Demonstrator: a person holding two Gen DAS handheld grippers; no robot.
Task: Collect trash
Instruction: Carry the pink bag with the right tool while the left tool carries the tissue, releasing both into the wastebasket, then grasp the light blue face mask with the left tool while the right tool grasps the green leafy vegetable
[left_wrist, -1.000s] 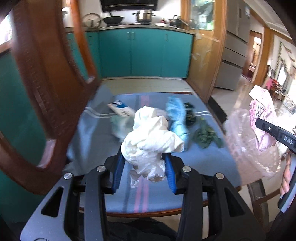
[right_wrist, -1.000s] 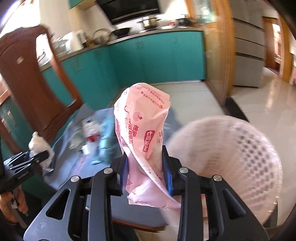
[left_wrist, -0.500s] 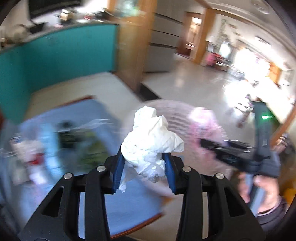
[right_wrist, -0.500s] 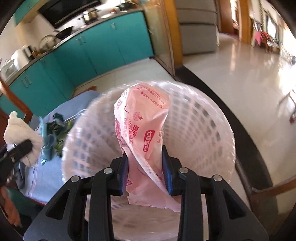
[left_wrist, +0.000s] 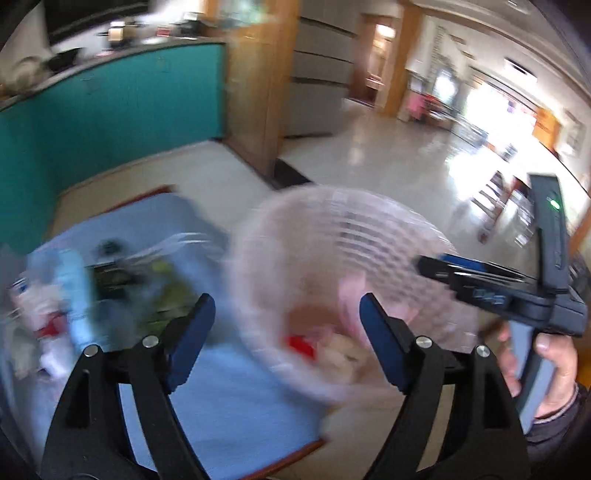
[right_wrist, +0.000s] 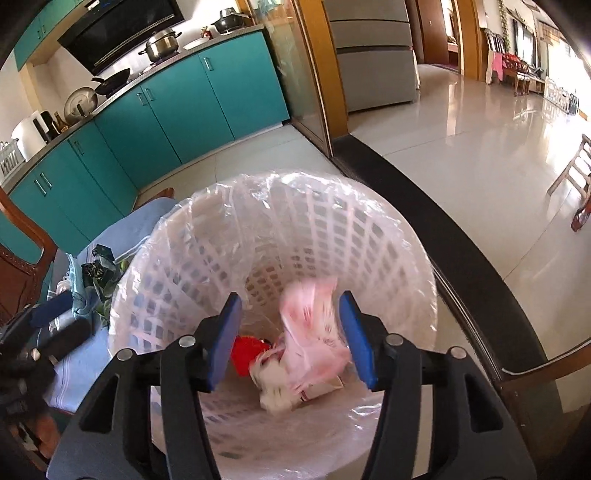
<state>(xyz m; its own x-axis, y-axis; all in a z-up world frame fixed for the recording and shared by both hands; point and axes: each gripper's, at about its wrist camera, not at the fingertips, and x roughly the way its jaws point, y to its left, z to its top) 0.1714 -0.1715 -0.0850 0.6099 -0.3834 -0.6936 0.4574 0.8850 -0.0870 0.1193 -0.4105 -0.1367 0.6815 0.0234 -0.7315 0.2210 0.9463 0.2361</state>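
A white lattice trash basket (right_wrist: 369, 236) with a clear liner stands beside the table; it also shows, blurred, in the left wrist view (left_wrist: 332, 221). Inside lie a pink printed plastic bag (right_wrist: 314, 332), a white crumpled paper wad (right_wrist: 273, 384) and a red scrap (right_wrist: 247, 350). My right gripper (right_wrist: 291, 336) is open and empty above the basket's mouth. My left gripper (left_wrist: 286, 332) is open and empty at the basket's near rim. The right gripper also appears in the left wrist view (left_wrist: 498, 288).
The table with a blue cloth (left_wrist: 229, 398) holds more trash: a blue object (left_wrist: 74, 291), dark green scraps (right_wrist: 99, 273) and white and red wrappers (left_wrist: 40, 317). Teal cabinets (right_wrist: 184, 103), a wooden chair (right_wrist: 18, 251) and a glossy tiled floor (right_wrist: 480, 155) surround it.
Both grippers have opened over the basket. The white paper wad has left the left gripper and the pink bag has left the right gripper; both now lie in the basket.
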